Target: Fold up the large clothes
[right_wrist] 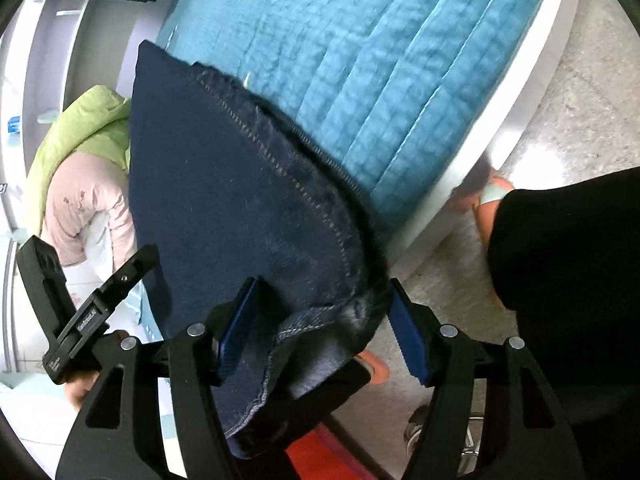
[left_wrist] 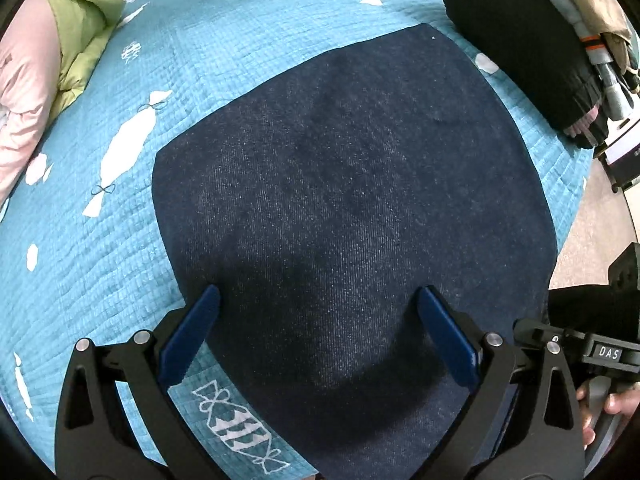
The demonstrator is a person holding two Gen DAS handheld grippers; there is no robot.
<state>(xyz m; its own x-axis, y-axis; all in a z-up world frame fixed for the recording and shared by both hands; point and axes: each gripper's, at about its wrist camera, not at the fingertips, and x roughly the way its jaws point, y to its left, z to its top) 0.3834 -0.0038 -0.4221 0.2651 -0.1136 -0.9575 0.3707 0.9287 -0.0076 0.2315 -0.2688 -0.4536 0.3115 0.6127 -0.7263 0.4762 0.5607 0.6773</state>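
Both grippers are working a dark denim garment (left_wrist: 352, 208) that fills the centre of the left wrist view, lying flat on a teal quilted bedspread (left_wrist: 120, 240). The left gripper (left_wrist: 320, 332) hovers low over the near end of the cloth, its blue fingers spread wide with denim between them but nothing pinched.

In the right wrist view the right gripper (right_wrist: 320, 328) sits at the lower centre, fingers also spread, straddling a stitched hem (right_wrist: 304, 184) where the garment's edge hangs off the bed (right_wrist: 536, 92) toward the floor. Whether either pad is touching the cloth is hard to judge, as the fabric there is blurred.

By the look of it, a fold is already laid, since the denim lies as a compact, smooth panel, and the hands are placing for the next grip. That next move calls for each claw to close on a near corner or edge, catching all layers, then lift and carry the end toward the top of the frame to halve the panel.

A green and pink jacket (left_wrist: 60, 40) bundle sits at the upper left, and a black folded garment (left_wrist: 520, 40) at the upper right, both clear of the fold path.
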